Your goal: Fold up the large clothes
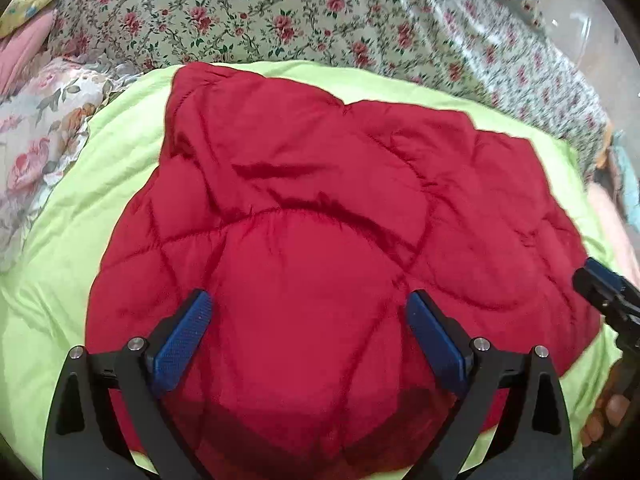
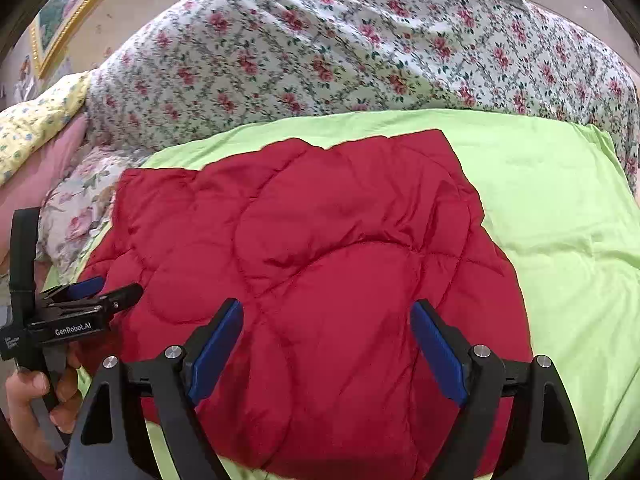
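A red quilted puffer jacket point(image 1: 312, 208) lies folded into a compact bundle on a lime green sheet point(image 1: 52, 264); it also shows in the right wrist view point(image 2: 320, 248). My left gripper point(image 1: 308, 308) hovers over its near part, open and empty, blue pads wide apart. My right gripper point(image 2: 326, 316) hovers over the jacket's near right part, also open and empty. The right gripper shows at the right edge of the left wrist view point(image 1: 600, 284). The left gripper shows at the left edge of the right wrist view point(image 2: 108, 290), beside the jacket's left edge.
A floral quilt point(image 2: 360, 52) covers the bed behind the green sheet point(image 2: 560, 220). Rumpled floral bedding point(image 1: 36, 128) and a pink pillow point(image 1: 20, 48) lie at the left. A framed picture point(image 2: 68, 12) hangs on the wall at far left.
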The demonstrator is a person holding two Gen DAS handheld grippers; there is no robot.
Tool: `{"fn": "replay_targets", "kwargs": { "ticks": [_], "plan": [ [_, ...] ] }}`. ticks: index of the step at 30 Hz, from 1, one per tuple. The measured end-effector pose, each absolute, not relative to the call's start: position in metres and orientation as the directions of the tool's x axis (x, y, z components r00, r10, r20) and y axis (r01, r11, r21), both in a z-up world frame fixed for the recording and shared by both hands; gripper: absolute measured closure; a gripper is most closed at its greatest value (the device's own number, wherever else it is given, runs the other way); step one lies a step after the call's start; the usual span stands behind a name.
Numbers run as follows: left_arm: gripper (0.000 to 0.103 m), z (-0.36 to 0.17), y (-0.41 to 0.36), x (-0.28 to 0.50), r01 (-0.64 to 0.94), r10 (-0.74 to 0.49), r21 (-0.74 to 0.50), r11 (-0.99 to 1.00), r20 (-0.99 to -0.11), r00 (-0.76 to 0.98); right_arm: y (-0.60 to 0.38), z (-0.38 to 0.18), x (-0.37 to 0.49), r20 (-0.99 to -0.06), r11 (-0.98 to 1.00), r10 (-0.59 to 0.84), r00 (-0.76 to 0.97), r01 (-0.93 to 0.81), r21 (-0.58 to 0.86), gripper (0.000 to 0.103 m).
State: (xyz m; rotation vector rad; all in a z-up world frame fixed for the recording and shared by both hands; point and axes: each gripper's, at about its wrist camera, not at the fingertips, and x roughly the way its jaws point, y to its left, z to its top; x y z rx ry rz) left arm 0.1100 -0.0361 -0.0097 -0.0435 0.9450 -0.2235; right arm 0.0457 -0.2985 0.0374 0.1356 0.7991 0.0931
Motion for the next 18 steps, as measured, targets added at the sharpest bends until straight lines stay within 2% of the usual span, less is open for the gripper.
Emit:
{"fn": "replay_targets", "kwargs": {
  "ticks": [5, 9, 13, 18],
  "plan": [
    [0.004, 0.004, -0.019, 0.081, 0.166, -0.252, -0.19, 0.968, -0.78, 0.573, -0.283, 0.038, 0.031, -0.724, 0.987, 0.157, 0.671, -0.088, 0.132, 0.016],
    [0.004, 0.018, -0.015, 0.062, 0.183, -0.281, -0.214, 0.96, -0.765, 0.58, -0.27, 0.012, 0.032, -0.79, 0.992, 0.119, 0.601, -0.103, 0.071, 0.015],
    [0.004, 0.025, -0.02, 0.051, 0.205, -0.285, -0.202, 0.958, -0.762, 0.582, -0.269, 0.005, 0.025, -0.789, 0.994, 0.102, 0.606, -0.097, 0.053, 0.015],
    [0.004, 0.005, -0.036, 0.057, 0.205, -0.227, -0.135, 0.969, -0.813, 0.536, -0.27, 0.002, 0.021, -0.786, 0.995, 0.095, 0.611, -0.09, 0.051, 0.014]
  ]
}}
